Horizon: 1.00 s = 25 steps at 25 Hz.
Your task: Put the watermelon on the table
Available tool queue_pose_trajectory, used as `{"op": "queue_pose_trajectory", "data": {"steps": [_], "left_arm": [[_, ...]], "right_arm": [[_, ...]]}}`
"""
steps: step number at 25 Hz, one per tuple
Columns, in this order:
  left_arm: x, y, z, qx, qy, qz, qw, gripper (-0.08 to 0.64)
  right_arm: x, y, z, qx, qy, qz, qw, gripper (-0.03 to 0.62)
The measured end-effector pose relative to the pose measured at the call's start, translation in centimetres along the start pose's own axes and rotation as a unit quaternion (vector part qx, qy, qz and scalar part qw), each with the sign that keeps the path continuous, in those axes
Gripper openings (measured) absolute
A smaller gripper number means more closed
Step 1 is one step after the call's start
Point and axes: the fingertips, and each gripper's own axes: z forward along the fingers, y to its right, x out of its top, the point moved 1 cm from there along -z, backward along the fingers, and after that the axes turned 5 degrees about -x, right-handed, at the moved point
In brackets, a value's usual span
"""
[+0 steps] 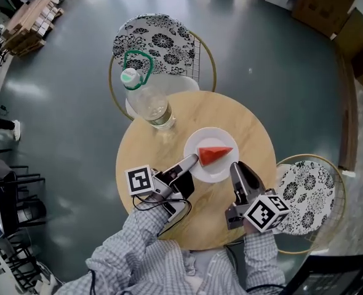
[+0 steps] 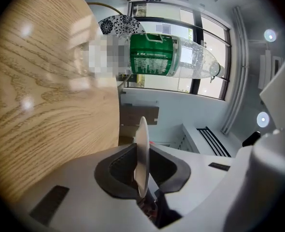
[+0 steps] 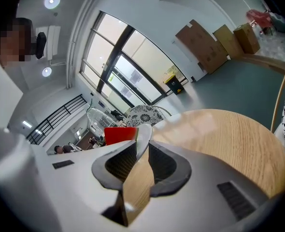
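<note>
Two grippers are clamped on one white plate, which carries the watermelon, a red wedge lying near the plate's centre with its point toward the right gripper's side.

Position of the watermelon: it sits between the two grippers, just beyond the tips of both and touched by neither. The plate is over the middle of the round wooden counter. Whether its underside rests on the wood cannot be told.

Left gripper: its jaws are closed on the plate's left rim. In the left gripper view the rim stands edge-on in the narrow gap between the pads. The gripper lies level and points across the counter toward the plate. It is rolled onto its side, so in its own view the counter top stands upright at the left.

Right gripper: its jaws are drawn in on the plate's lower right rim. The right gripper view shows the white rim pinched at the tips, with the watermelon just behind it. This gripper points away from the person and dips slightly toward the counter.

Both forearms, in checked sleeves, reach in from the near edge of the counter, and the marker cube on each gripper faces up.

A clear water bottle with a green handle stands at the far left of the counter, well apart from the plate.
</note>
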Motion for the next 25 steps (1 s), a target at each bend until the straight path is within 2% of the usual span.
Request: {"op": "queue_pose_trajectory", "data": {"steps": [11, 17, 25], "left_arm": [[3.4, -3.5, 4.3, 0.014, 0.019, 0.007, 0.9997, 0.052], [4.8, -5.4, 6.8, 0.024, 0.012, 0.019, 0.9995, 0.051], [6.3, -7.2, 7.5, 0.043, 0.03, 0.015, 0.9985, 0.051]], "right_arm": [[2.1, 4.1, 5.1, -0.024, -0.027, -0.022, 0.999, 0.083], [3.1, 6.6, 7.5, -0.043, -0.038, -0.024, 0.998, 0.081], [2.9, 8.0, 10.0, -0.061, -0.058, -0.034, 0.996, 0.081]]}}
